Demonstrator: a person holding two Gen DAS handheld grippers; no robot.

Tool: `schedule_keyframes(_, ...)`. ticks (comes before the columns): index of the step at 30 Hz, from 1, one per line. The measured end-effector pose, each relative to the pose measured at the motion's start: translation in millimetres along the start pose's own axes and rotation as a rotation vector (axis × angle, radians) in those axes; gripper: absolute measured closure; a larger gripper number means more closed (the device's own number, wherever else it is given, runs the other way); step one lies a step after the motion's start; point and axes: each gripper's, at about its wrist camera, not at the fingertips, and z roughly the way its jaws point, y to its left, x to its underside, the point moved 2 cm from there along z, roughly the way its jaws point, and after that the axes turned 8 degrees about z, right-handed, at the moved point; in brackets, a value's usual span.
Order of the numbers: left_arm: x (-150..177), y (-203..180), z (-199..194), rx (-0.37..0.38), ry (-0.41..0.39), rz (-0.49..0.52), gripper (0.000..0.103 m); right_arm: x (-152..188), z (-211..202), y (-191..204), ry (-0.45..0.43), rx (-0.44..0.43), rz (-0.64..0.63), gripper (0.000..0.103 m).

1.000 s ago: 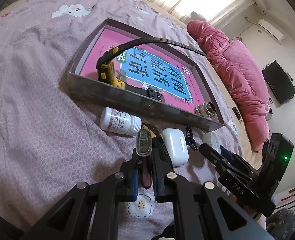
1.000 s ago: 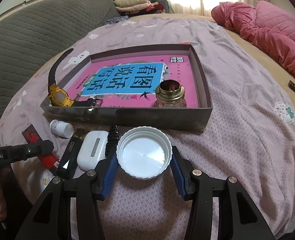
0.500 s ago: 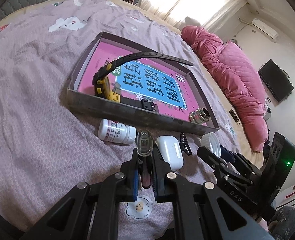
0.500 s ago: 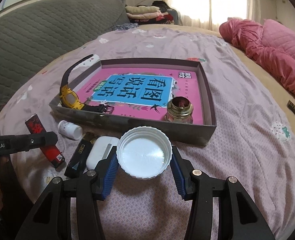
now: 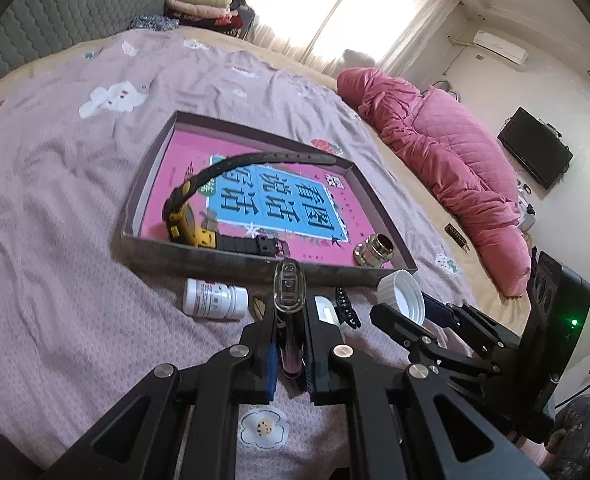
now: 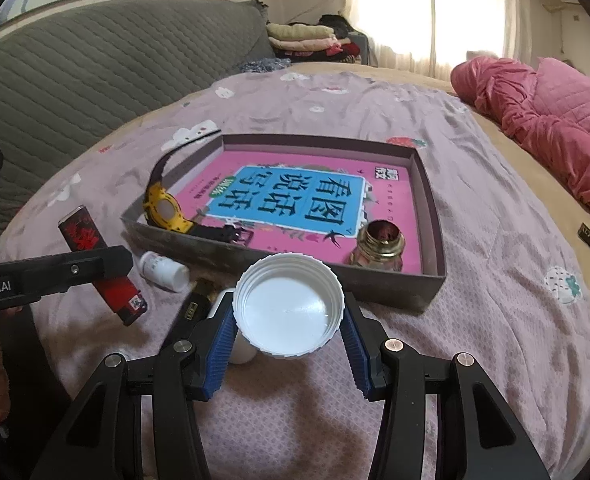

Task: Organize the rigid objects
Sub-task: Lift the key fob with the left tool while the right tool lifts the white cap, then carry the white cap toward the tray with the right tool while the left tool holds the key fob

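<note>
White plastic fills the right gripper [image 6: 289,322]: its blue pads are clamped on the rim of 1 wide screw cap [image 6: 289,310], hollow side up, held above the bedspread [image 6: 475,320] just short of the near wall of the tray [image 6: 435,284]. The left gripper [image 5: 291,344] is closed tight on 1 red lighter [image 6: 101,268], pinched at mid-body with its clear top end sticking out past the fingertips. Both items look lifted and on their way, so the step in hand appears to be the carry toward the tray. The next move probably calls for clearing the near wall, lowering each item onto a free patch of the pink book cover [image 5: 279,196], and only then letting the jaws part; the cap needs a spot beside, not on, the glass jar [image 6: 379,246]. Already in the tray: 1 yellow watch [image 5: 187,220] with its black strap arching over the side wall, and 1 brass-necked jar. Outside it on the bed I count 4 loose things: 1 white pill bottle [image 5: 215,300], 1 white earbud case [image 5: 327,314], 1 black hair clip [image 5: 347,306] and 1 slim dark stick [image 6: 189,312] whose nature I cannot tell.
</note>
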Motion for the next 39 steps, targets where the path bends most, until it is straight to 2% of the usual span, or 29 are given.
schedule_keyframes(23, -9.3, -15.5, -16.0, -0.036, -0.102, 0.123, 0.093, -13.1, -7.7, 13.3, -0.053, -0.027, -0.006, 0.052)
schedule_keyframes(33, -15.7, -25.5, -23.1, -0.067, -0.157, 0.215, 0.093, -21.1, -11.6, 8.7, -0.084, -0.013, 0.010, 0.052)
schedule_keyframes(39, -19.3, -23.8, -22.1, -0.070, -0.170, 0.224, 0.093, -24.6, -12.6, 3.5, -0.095, -0.010, 0.031, 0.052)
